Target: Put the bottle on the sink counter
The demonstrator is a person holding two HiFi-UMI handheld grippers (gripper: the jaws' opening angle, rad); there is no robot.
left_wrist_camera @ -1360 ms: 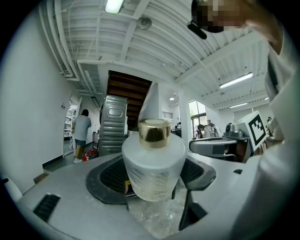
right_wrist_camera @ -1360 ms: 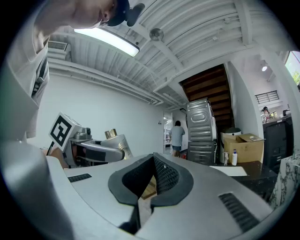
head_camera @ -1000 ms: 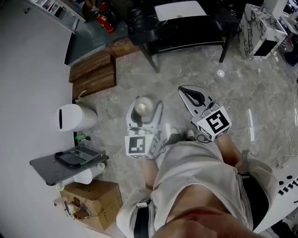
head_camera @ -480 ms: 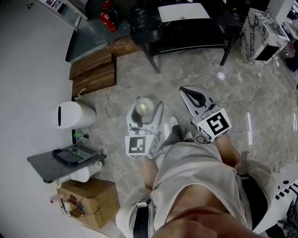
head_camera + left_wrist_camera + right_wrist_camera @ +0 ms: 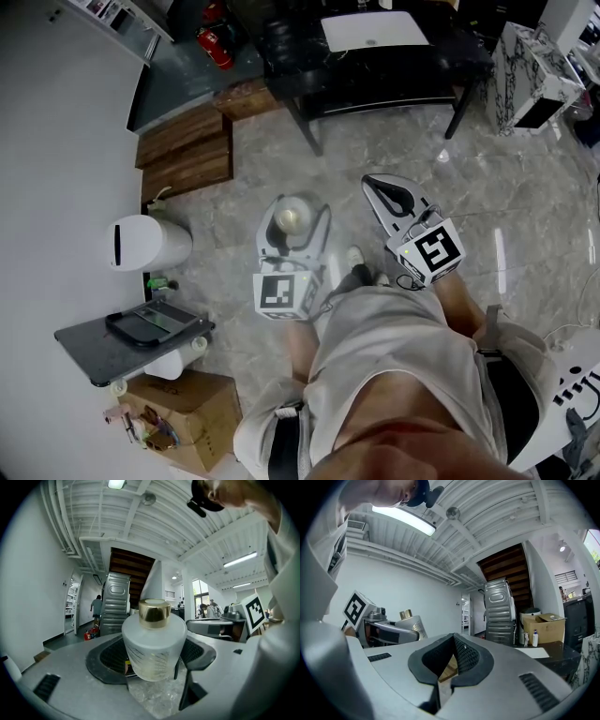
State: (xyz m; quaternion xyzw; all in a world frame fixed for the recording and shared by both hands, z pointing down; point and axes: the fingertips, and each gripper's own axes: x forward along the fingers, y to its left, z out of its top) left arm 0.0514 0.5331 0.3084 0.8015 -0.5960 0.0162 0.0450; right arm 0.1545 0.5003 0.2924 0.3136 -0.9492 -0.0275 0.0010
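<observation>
A frosted white bottle [image 5: 153, 644] with a gold cap stands upright between the jaws of my left gripper [image 5: 293, 204], which is shut on it. In the head view the bottle's cap [image 5: 290, 218] shows from above, held over the marble floor in front of the person. My right gripper [image 5: 382, 190] hangs beside it to the right, shut with nothing between its pads [image 5: 451, 660]. The right gripper view also catches the bottle [image 5: 411, 623] at its left. The grey sink counter [image 5: 94, 342] with a dark basin sits low at the left, apart from both grippers.
A white bin [image 5: 141, 242] stands by the wall above the counter, and a cardboard box [image 5: 183, 412] sits below it. Wooden steps [image 5: 187, 141] and a black table [image 5: 375, 52] lie further ahead. The person's legs and shoes fill the lower middle.
The person has stepped forward a little, so floor and furniture have shifted in the head view. Both grippers keep their places and the bottle stays held.
</observation>
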